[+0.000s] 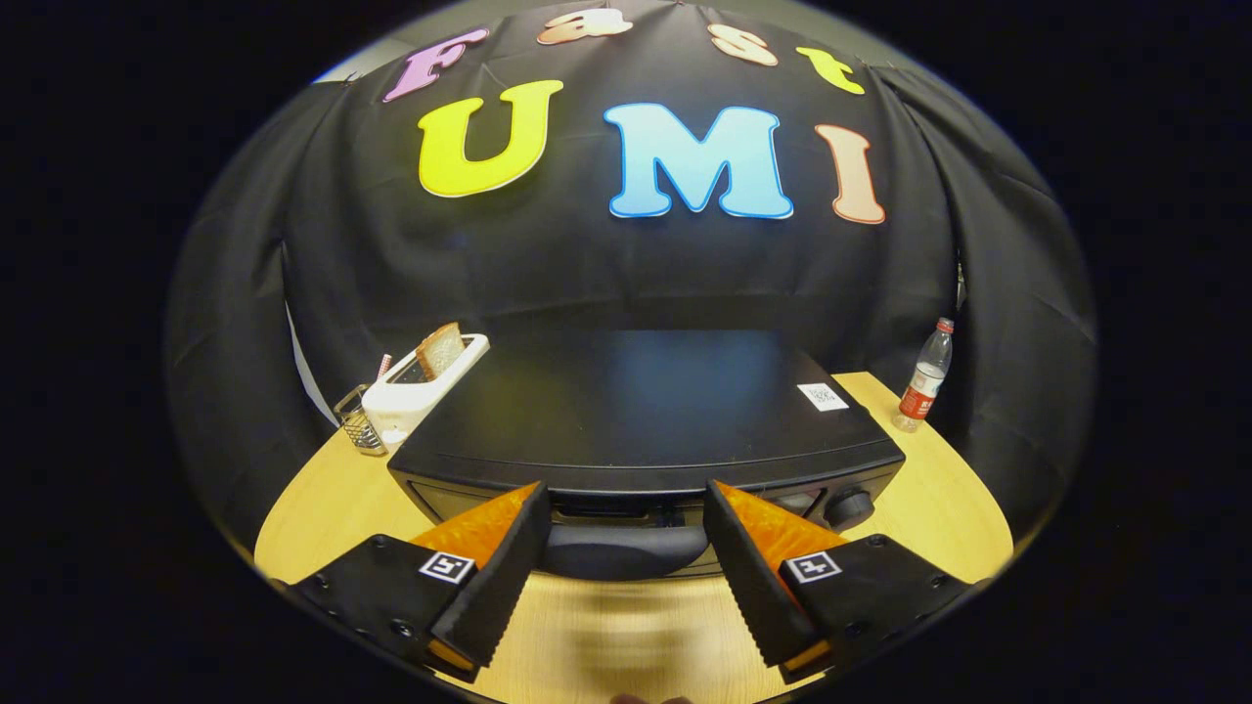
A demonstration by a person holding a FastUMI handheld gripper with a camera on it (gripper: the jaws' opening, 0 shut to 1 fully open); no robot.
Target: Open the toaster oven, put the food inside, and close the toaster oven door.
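A black toaster oven [646, 411] stands on the wooden table [939, 508], seen from above its top panel. Its door looks shut, with the dark handle [621, 550] along the door's top edge. My gripper [622, 501] is open, its two orange-and-black fingers [494, 577] spread to either side of the handle, the tips close to the oven's front edge. Nothing is held between them. A slice of toast [440, 350] stands upright in a white toaster [423, 387] behind the oven's left side.
A metal grater [360, 422] sits left of the white toaster. A clear water bottle with a red label [925, 377] stands on the table to the right of the oven. A control knob [849, 508] shows on the oven's right front. Bare tabletop lies below the fingers.
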